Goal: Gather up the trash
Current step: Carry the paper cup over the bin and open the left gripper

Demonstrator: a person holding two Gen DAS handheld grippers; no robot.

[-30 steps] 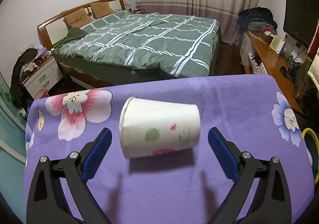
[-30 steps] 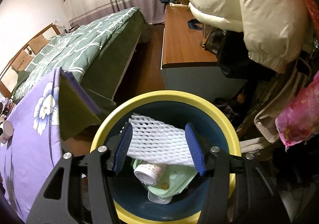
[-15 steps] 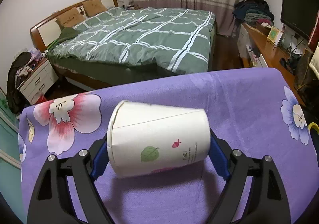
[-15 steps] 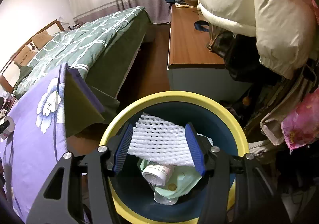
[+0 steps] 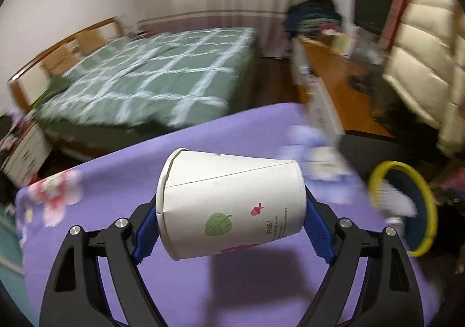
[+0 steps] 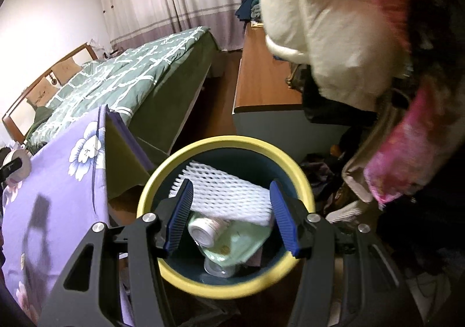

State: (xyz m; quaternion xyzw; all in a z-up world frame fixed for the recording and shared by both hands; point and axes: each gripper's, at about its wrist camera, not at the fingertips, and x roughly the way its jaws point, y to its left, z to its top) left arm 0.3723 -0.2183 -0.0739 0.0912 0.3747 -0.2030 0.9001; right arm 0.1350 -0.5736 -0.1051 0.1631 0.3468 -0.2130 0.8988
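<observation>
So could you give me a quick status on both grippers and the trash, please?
Left gripper shut on paper cup, above the purple cloth. Right gripper holds foam net over yellow-rimmed bin. Nothing in the way.

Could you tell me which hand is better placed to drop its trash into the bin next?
Right: its gripper holds the foam net directly above the bin, while the left gripper holds the paper cup over the table.

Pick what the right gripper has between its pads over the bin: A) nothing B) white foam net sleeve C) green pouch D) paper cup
B: the right gripper holds the white foam net sleeve between its blue pads, above the yellow-rimmed bin.
</observation>
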